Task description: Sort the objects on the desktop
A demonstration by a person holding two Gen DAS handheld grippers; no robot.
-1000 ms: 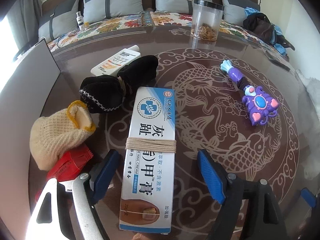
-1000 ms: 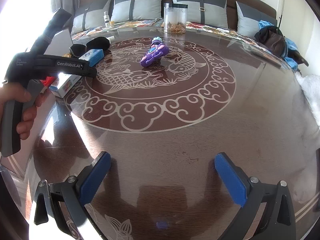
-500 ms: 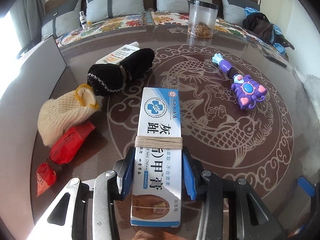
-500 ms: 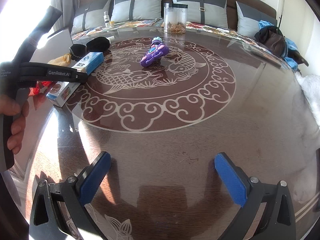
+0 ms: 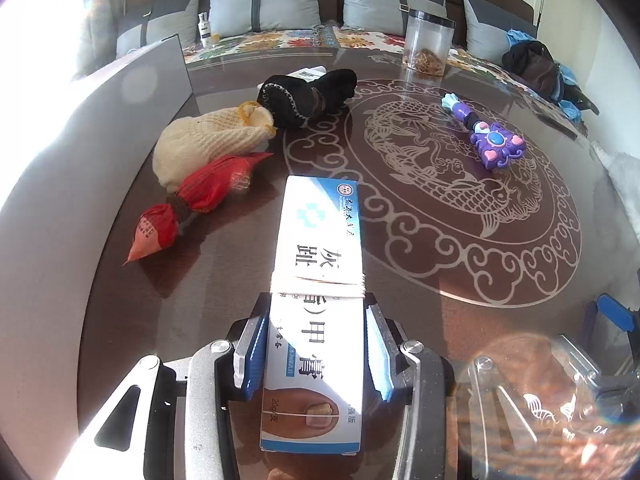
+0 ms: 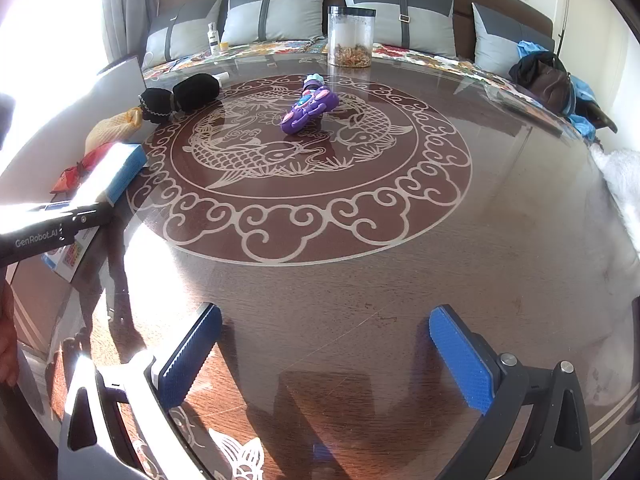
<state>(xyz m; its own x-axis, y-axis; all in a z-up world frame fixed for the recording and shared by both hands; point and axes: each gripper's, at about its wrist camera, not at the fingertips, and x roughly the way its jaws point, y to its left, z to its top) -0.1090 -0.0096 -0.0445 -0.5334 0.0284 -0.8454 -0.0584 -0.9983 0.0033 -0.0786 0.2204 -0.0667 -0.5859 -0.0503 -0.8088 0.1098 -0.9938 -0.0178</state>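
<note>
The left gripper (image 5: 316, 356) fingers pinch the long white-and-blue cardboard box (image 5: 318, 300); the purple plastic toy wand (image 5: 486, 136) beyond it waits unsorted. Right gripper (image 6: 326, 356) fingers spread, empty.

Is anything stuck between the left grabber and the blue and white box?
No. The left gripper is already shut on the blue and white box: its blue pads press straight on the box's two long sides, with nothing between. The red packet and cream knitted pouch lie off to the left, apart.
</note>
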